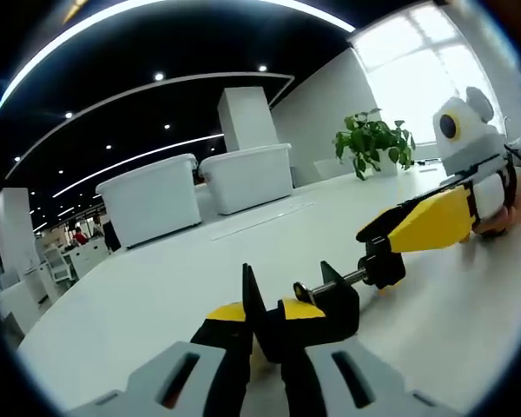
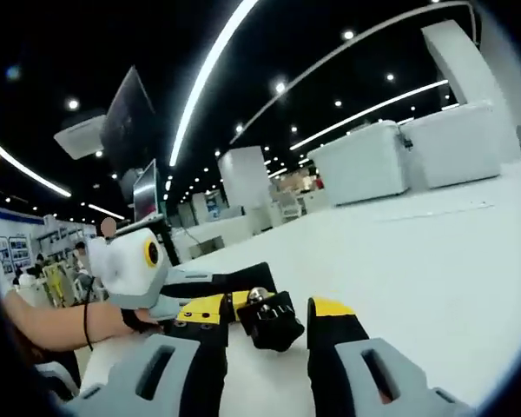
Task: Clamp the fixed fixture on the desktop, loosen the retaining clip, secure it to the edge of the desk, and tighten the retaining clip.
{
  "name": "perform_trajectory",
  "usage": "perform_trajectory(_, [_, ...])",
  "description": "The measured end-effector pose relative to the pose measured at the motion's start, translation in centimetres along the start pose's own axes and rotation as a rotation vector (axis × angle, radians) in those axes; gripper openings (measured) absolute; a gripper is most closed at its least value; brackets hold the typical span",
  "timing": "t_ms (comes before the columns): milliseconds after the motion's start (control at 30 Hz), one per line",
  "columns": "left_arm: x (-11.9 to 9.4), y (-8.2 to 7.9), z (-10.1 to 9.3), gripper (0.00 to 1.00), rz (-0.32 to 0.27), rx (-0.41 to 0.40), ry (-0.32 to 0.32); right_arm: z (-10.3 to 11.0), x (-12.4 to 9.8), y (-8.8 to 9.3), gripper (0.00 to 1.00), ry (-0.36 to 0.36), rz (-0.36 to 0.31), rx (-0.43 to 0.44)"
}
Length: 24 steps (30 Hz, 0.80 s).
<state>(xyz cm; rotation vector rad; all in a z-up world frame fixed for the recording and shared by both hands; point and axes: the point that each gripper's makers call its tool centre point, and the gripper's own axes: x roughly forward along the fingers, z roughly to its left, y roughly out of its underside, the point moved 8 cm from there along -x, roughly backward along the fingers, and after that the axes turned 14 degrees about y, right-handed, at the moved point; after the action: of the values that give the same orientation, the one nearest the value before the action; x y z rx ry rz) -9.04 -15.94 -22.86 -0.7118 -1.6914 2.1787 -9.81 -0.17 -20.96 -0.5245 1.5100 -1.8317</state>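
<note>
A small black clamp fixture (image 1: 326, 314) lies low over the white desktop (image 1: 156, 295). My left gripper (image 1: 269, 311) has its yellow-tipped jaws shut on the clamp's body. The clamp's steel screw (image 1: 339, 281) runs right to a black knob (image 1: 384, 266). My right gripper (image 1: 380, 236) comes in from the right and closes on that knob. In the right gripper view the knob (image 2: 269, 323) sits between my right gripper's (image 2: 269, 320) two jaws, touching both. The left gripper (image 2: 230, 300) reaches in from the left, held by a person's hand (image 2: 56, 326).
Two white lidded bins (image 1: 152, 200) (image 1: 247, 174) stand at the far side of the desktop, and a potted plant (image 1: 373, 143) grows near the bright window. A monitor on a stand (image 2: 143, 195) rises behind the left hand. The bins (image 2: 365, 161) sit far off.
</note>
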Motion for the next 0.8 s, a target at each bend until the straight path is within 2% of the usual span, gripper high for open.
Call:
perform_trajectory(67, [0.0,0.0,0.0,0.12,0.0,0.0,0.001,-0.3,0.1,0.2,0.28,0.019,0.013,-0.004])
perform_trajectory(300, [0.0,0.0,0.0,0.12,-0.001,0.001,0.004,-0.1,0.2,0.2,0.2,0.022,0.022,-0.011])
perform_trajectory(633, [0.1,-0.1,0.1,0.12,-0.001,0.0,0.004,0.7,0.4,0.5,0.19,0.06,-0.041,-0.315])
perform_trajectory(800, [0.1,0.0,0.2,0.12,0.001,-0.002,-0.003,1.5,0.4,0.5,0.19,0.078,-0.093,-0.529])
